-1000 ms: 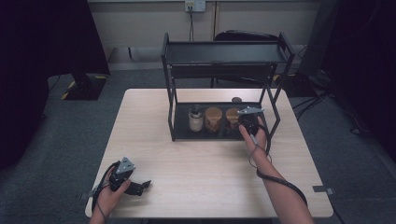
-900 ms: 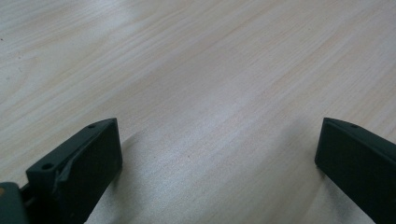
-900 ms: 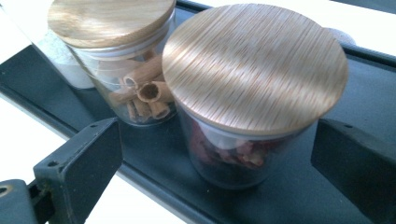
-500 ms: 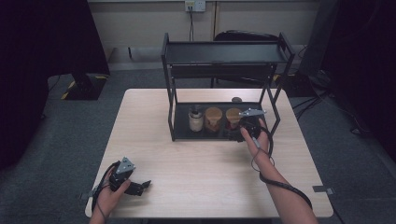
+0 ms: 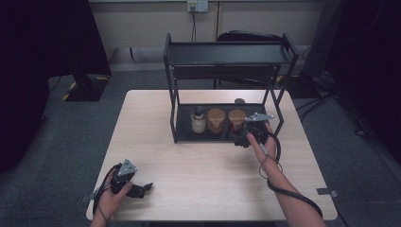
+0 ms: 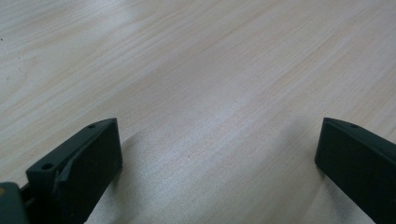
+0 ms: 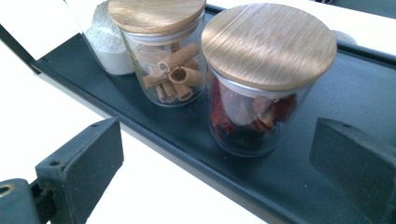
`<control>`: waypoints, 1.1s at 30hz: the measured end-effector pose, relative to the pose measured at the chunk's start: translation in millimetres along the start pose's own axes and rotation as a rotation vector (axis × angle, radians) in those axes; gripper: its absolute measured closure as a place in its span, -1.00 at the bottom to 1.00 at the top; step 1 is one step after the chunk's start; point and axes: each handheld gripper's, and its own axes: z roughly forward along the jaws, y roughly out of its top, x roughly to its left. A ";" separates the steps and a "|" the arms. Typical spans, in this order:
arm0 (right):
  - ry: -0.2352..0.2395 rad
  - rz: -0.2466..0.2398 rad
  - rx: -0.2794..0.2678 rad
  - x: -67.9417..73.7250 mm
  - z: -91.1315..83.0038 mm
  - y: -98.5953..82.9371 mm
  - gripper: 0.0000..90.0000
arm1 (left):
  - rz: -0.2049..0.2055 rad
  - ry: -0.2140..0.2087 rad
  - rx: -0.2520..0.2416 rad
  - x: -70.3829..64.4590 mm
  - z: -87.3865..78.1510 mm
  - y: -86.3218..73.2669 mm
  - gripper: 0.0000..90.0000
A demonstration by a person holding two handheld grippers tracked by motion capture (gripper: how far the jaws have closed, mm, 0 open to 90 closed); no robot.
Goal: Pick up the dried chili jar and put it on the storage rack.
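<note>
Right claw (image 7: 217,154) spread wide, nothing gripped, poised at the front edge of the rack's lower tray (image 7: 299,186) and aimed at the jar of dried red chillies (image 7: 261,93). Jar standing upright on the tray, bamboo lid seated, rightmost of three containers.

Judged step: approach for a grasp on the chilli jar. Recommended practice: advance level with the glass body below the lid, one jaw passing each side, then close squarely across the widest part. Grip on the lid itself to be avoided, since a loose lid could lift off. Glass likely smooth and heavy enough to slip under a light pinch; firm, centred closure advised.

Obstructions: jar of cinnamon sticks (image 7: 163,56) just beside the chilli jar, to its left, gap narrow; left-hand jaw to thread that gap without nudging. Container of white powder (image 7: 109,46) further left of the chilli jar, beyond the cinnamon. Raised tray lip in front of the chilli jar to be cleared on entry and on lift. Rack upright (image 5: 279,101) near the chilli jar on its right, and upper shelf (image 5: 227,53) above it, limiting lift height; withdrawal best made low and toward the front.

Left claw (image 5: 137,189) also spread wide and empty, resting on the bench (image 6: 210,70) well apart from the chilli jar, at the near left corner.
</note>
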 end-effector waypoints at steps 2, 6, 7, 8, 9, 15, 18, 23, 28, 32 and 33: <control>0.007 0.002 0.000 0.5 -1.5 -1.8 -0.96 | 0.000 0.000 0.000 0.0 0.0 0.0 -1.00; 0.020 0.004 -0.007 1.5 -5.3 -4.6 -0.96 | 0.000 0.000 0.000 0.0 0.0 0.0 -1.00; 0.023 0.005 -0.007 1.9 -6.5 -5.4 -0.96 | 0.000 0.000 0.000 0.0 0.0 0.0 -1.00; 0.027 0.005 -0.008 2.2 -7.4 -6.3 -0.96 | 0.000 0.000 0.000 0.0 0.0 0.0 -1.00; 0.030 0.003 -0.007 2.6 -8.5 -7.3 -0.96 | 0.000 0.000 0.000 0.0 0.0 0.0 -1.00; 0.048 0.006 -0.010 2.4 -15.6 -15.9 -0.96 | 0.000 0.000 0.000 0.0 0.0 0.0 -1.00; 0.053 0.007 -0.008 1.0 -20.0 -20.6 -0.96 | 0.000 0.000 0.000 0.0 0.0 0.0 -1.00; 0.054 0.009 -0.008 -3.4 -27.1 -27.5 -0.96 | 0.000 0.000 0.000 0.0 0.0 0.0 -1.00; 0.057 0.017 -0.014 -6.9 -33.2 -34.7 -0.96 | 0.000 0.000 0.000 0.0 0.0 0.0 -1.00; 0.061 0.015 -0.010 -7.8 -36.9 -41.4 -0.96 | 0.000 0.000 0.000 0.0 0.0 0.0 -1.00; 0.062 0.017 -0.010 -7.8 -37.9 -43.0 -0.96 | 0.000 0.000 0.000 0.0 0.0 0.0 -1.00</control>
